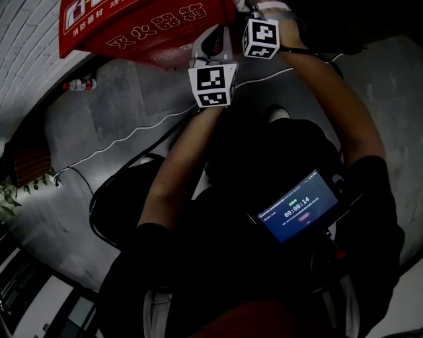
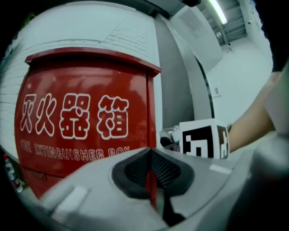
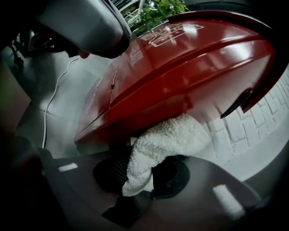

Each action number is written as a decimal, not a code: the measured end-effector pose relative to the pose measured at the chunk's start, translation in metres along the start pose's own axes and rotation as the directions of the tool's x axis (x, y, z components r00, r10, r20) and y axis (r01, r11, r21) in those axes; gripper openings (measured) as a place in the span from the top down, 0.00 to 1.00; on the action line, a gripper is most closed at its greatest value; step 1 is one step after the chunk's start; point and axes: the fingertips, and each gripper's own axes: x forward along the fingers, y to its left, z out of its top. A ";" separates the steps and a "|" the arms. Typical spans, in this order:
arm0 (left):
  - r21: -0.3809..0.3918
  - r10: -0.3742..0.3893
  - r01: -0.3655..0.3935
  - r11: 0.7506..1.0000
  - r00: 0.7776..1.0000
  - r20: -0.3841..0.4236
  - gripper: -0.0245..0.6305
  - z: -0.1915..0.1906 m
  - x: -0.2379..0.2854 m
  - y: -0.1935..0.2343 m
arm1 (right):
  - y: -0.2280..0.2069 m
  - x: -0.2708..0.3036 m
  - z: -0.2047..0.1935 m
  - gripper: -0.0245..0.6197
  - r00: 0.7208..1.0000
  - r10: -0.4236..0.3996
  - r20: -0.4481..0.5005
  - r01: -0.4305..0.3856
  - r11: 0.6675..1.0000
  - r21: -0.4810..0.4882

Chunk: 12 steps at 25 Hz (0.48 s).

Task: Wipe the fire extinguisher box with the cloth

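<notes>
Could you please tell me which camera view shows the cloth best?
The right gripper view: the white cloth sits clamped in the right hand-held gripper, at the red box. The head and left gripper views show no cloth.

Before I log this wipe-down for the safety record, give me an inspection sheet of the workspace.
Surface: grey concrete floor below the box.
Job's things: red metal fire extinguisher box against the wall; white terry cloth apparently pressed to its edge.
Clutter: small bottle at the wall's foot.
Grippers: left tongs shut, empty; right tongs shut on the cloth.
Cables: thin white cable and looped black cable on the floor.
Surroundings: white brick wall, green leafy plant.
</notes>
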 end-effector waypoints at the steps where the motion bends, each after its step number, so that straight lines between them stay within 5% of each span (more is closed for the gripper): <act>1: 0.010 0.002 -0.002 1.000 1.000 -0.004 0.96 -0.007 0.001 0.000 | 0.006 0.005 -0.001 0.82 1.000 0.004 0.002 -0.004 1.000 0.003; 12: 0.021 -0.008 0.011 1.000 0.994 -0.111 0.96 -0.084 0.018 0.000 | 0.078 0.050 -0.022 0.82 0.998 0.057 0.001 -0.057 0.997 -0.044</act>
